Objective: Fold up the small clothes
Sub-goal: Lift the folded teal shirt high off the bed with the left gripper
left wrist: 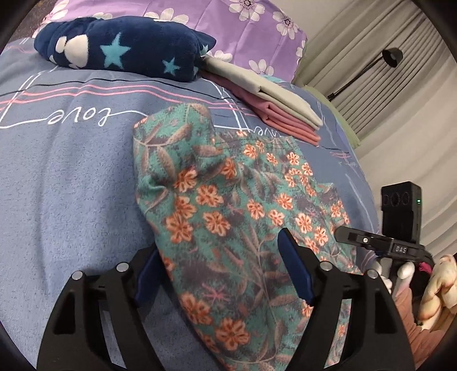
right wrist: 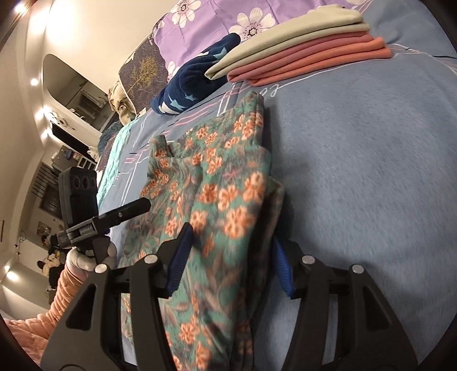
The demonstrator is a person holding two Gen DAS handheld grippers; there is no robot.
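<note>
A teal garment with orange flowers (left wrist: 228, 205) lies partly folded on the blue-grey bedspread (left wrist: 71, 185). Its near end runs between the fingers of my left gripper (left wrist: 221, 271), whose blue pads stand wide apart and do not squeeze the cloth. In the right wrist view the same garment (right wrist: 222, 185) fills the gap of my right gripper (right wrist: 230, 264); those pads sit at its two sides with the jaws parted. The right gripper's camera housing (left wrist: 400, 205) shows at the garment's right edge, held by a white-gloved hand (left wrist: 405, 269).
A stack of folded pink and beige clothes (left wrist: 274, 105) lies beyond the garment, beside a navy fleece with stars (left wrist: 122, 54). A purple flowered pillow (left wrist: 242, 25) is at the head of the bed. Curtains and a black lamp (left wrist: 391, 57) stand to the right.
</note>
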